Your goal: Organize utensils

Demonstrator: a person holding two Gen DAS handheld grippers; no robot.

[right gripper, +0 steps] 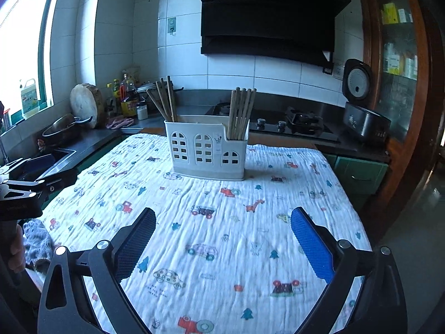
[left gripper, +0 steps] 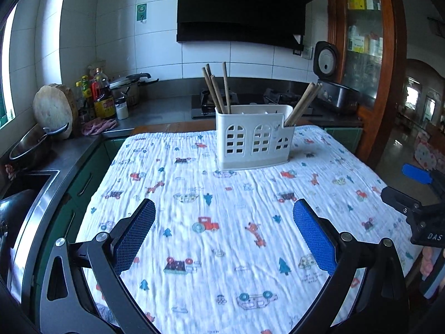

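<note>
A white plastic utensil holder (left gripper: 254,139) (right gripper: 207,149) with arched cut-outs stands upright at the far middle of the table. Wooden chopsticks stand in its left compartment (left gripper: 215,89) (right gripper: 164,100) and more in its right compartment (left gripper: 301,104) (right gripper: 240,112). My left gripper (left gripper: 224,231) is open and empty, held above the cloth well short of the holder. My right gripper (right gripper: 222,236) is open and empty too, also short of the holder. The right gripper shows at the right edge of the left wrist view (left gripper: 417,194); the left gripper shows at the left edge of the right wrist view (right gripper: 25,186).
A white cloth with cartoon cars (left gripper: 222,250) (right gripper: 222,250) covers the table. Behind is a counter with a gas hob (right gripper: 289,125), a rice cooker (right gripper: 361,117), bottles (left gripper: 103,97), a chopping board (left gripper: 54,108) and a sink (left gripper: 25,183) at left. A wooden cabinet (right gripper: 400,55) stands at right.
</note>
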